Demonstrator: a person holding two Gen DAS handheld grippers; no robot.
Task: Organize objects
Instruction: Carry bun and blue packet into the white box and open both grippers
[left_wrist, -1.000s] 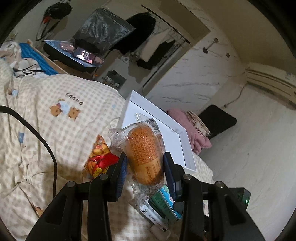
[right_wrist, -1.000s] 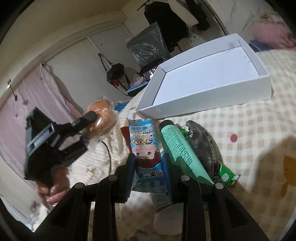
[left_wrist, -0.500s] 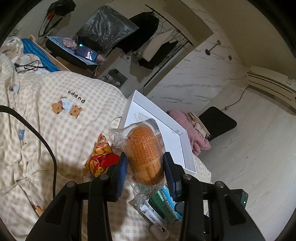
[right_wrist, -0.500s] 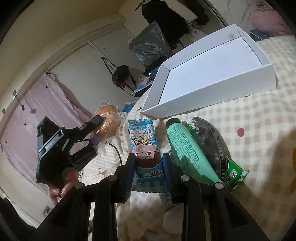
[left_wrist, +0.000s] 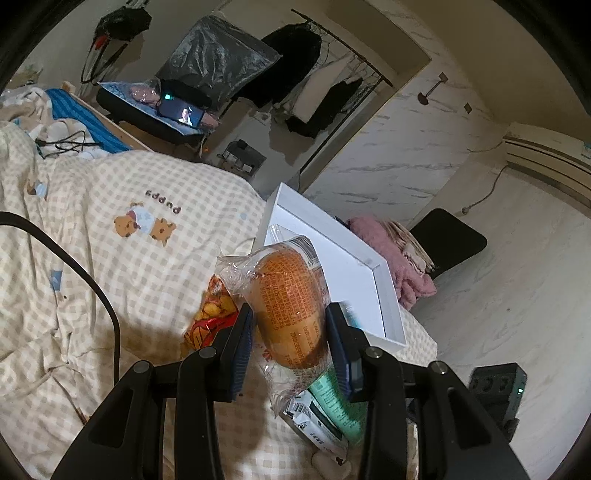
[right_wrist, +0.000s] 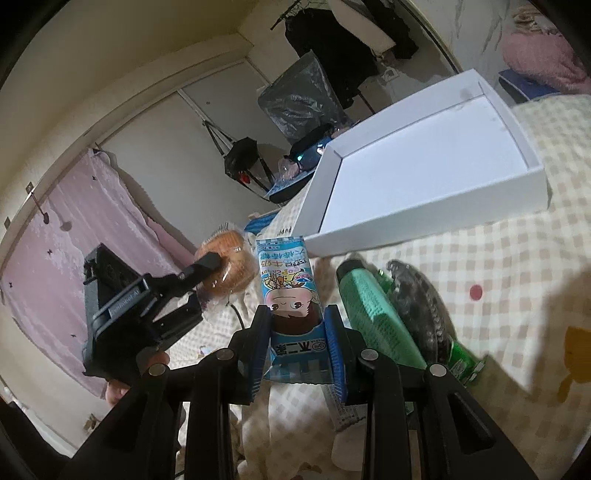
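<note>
Left wrist view: a wrapped bun is clamped in the left gripper, raised above the checked bedding, near the white box.

Right wrist view: a blue candy pack is clamped in the right gripper, with the white box beyond, far right.

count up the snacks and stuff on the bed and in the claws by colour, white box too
Orange: 1, wrapped bun in the left claw
Blue: 1, candy pack in the right claw
Green: 2, tube, small pack
Red and yellow: 1, snack bag
Dark: 1, round packet
White: 1, box
Total: 7
</note>
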